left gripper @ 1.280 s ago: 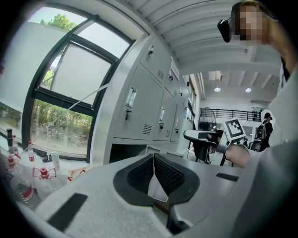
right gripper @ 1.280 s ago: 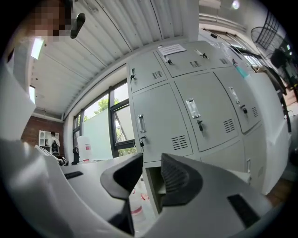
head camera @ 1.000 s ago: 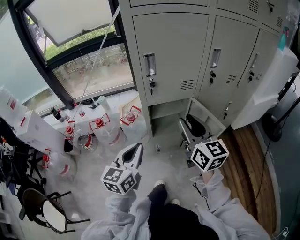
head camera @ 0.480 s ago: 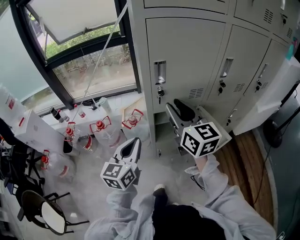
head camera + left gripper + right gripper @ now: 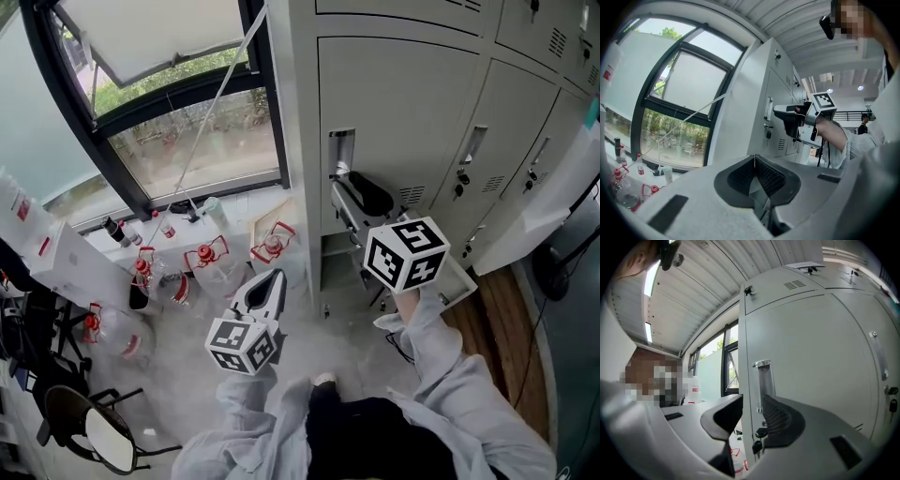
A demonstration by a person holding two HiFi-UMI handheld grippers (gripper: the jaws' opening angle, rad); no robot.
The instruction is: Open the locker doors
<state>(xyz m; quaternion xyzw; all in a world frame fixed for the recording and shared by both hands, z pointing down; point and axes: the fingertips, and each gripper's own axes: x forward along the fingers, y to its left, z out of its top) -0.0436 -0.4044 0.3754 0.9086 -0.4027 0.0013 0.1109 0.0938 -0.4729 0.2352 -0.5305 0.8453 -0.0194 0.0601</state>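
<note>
A bank of grey lockers [image 5: 403, 103] fills the head view's upper right. The leftmost middle door [image 5: 811, 362] is closed, with a recessed handle [image 5: 341, 150] and a key [image 5: 757, 445] below it. My right gripper [image 5: 345, 187] is raised to that handle and stands open; in the right gripper view [image 5: 752, 416] the handle [image 5: 764, 385] and the door's left edge show between its jaws, and contact is unclear. The low locker door [image 5: 457, 274] beneath hangs open. My left gripper [image 5: 265, 291] is shut and empty, held low away from the lockers, and appears shut in its own view [image 5: 754, 176].
Several red-capped bottles [image 5: 202, 258] stand on the floor by the window [image 5: 187, 141]. White boxes [image 5: 56, 253] and a black chair [image 5: 94, 431] are at the left. A white panel [image 5: 562, 187] leans at the right above a wooden floor strip [image 5: 497, 309].
My right gripper rose from the open low door up to the handle of the door above it. The left gripper stayed about where it was.
</note>
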